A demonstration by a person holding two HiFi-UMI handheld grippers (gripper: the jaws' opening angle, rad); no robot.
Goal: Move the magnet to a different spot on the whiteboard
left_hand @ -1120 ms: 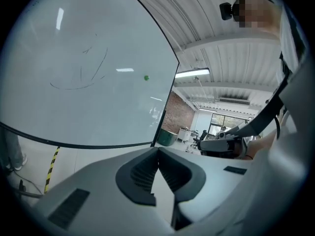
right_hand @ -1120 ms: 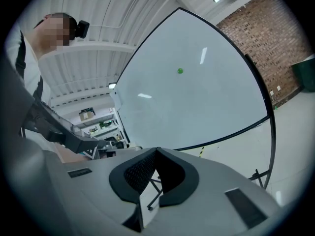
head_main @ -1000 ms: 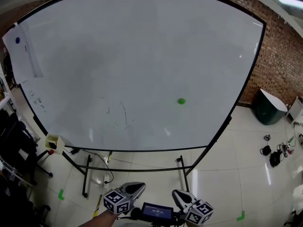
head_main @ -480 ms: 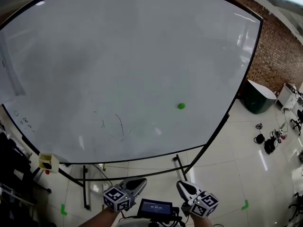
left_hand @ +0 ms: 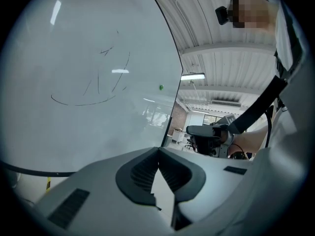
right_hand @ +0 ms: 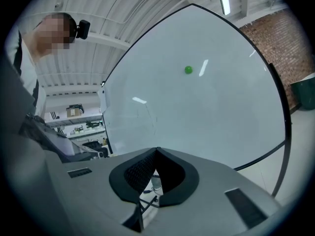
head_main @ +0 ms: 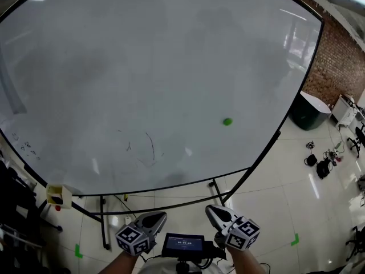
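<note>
Right gripper [head_main: 213, 210] and left gripper [head_main: 158, 216], both closed on nothing, are held low side by side, well apart from the green magnet [head_main: 227, 121] up on the whiteboard [head_main: 142, 67].

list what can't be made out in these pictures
Notes at the whiteboard's left edge, head view: too small to read.
Top and left of the whiteboard: cut off by the head view's edge.
Screen text, head view: too small.
Magnet, left gripper view: only a speck.
</note>
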